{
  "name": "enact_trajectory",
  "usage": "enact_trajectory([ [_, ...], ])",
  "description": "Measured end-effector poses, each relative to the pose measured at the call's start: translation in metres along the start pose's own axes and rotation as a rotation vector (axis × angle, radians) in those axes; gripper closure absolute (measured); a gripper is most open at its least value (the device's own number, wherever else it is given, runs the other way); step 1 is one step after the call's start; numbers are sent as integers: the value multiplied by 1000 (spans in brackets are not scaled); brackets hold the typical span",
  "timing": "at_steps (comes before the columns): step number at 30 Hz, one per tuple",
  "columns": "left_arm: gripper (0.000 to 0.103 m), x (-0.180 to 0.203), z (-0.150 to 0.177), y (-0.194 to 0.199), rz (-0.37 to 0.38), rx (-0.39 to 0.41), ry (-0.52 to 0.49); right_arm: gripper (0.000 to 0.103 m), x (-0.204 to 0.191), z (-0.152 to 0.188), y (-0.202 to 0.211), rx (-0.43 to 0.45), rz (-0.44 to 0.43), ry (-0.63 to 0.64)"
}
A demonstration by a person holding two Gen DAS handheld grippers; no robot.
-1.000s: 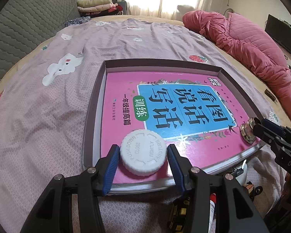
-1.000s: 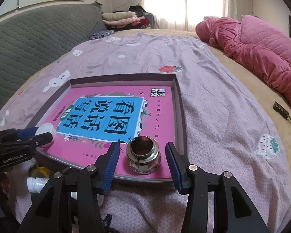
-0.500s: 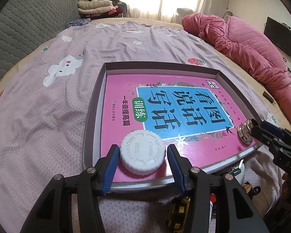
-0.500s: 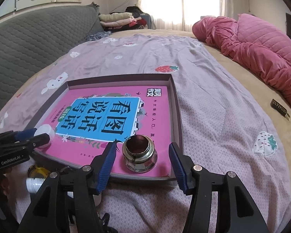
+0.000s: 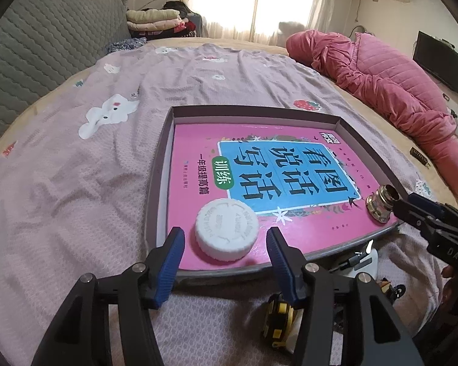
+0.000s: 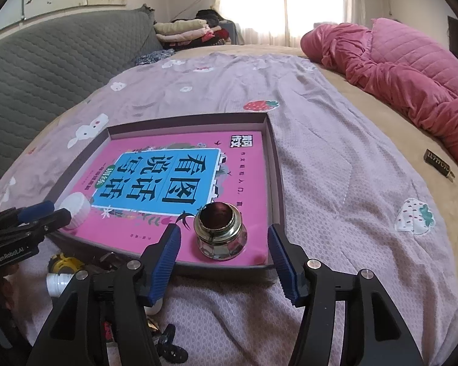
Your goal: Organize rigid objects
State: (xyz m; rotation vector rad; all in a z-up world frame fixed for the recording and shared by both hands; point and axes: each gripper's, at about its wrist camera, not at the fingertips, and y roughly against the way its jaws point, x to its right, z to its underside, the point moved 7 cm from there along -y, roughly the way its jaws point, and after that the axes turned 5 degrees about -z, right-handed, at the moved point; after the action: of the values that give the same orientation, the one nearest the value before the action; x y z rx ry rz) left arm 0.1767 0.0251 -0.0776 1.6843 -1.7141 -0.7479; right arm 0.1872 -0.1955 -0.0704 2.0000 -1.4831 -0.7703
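White cap [image 5: 226, 233] and metal fitting [image 6: 220, 234] inside tray [image 5: 165, 149].

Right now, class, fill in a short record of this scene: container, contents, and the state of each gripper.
container: shallow tray on the bedspread
lining: pink book lying flat in the tray
contents: white cap and metal fitting, both on the book
left gripper: jaws just opened, clear of the cap
right gripper: jaws just opened, clear of the fitting

Left claw [image 5: 226, 247], right claw [image 6: 223, 245]: jaws apart.
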Motion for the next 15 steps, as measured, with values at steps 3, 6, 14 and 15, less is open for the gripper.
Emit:
enact_trajectory([
  [3, 48, -1, 1, 3, -1, 10, 3, 41, 1, 1, 4, 4, -12, -11],
  [6, 48, -1, 2, 5, -9, 21, 2, 40, 0, 1, 7, 5, -11, -14],
  [14, 48, -1, 4, 10, -17, 42, 3, 37, 1, 3, 17, 15, 10, -8],
  [15, 48, -1, 5, 11, -19, 45, 3, 37, 1, 3, 18, 17, 13, -7],
])
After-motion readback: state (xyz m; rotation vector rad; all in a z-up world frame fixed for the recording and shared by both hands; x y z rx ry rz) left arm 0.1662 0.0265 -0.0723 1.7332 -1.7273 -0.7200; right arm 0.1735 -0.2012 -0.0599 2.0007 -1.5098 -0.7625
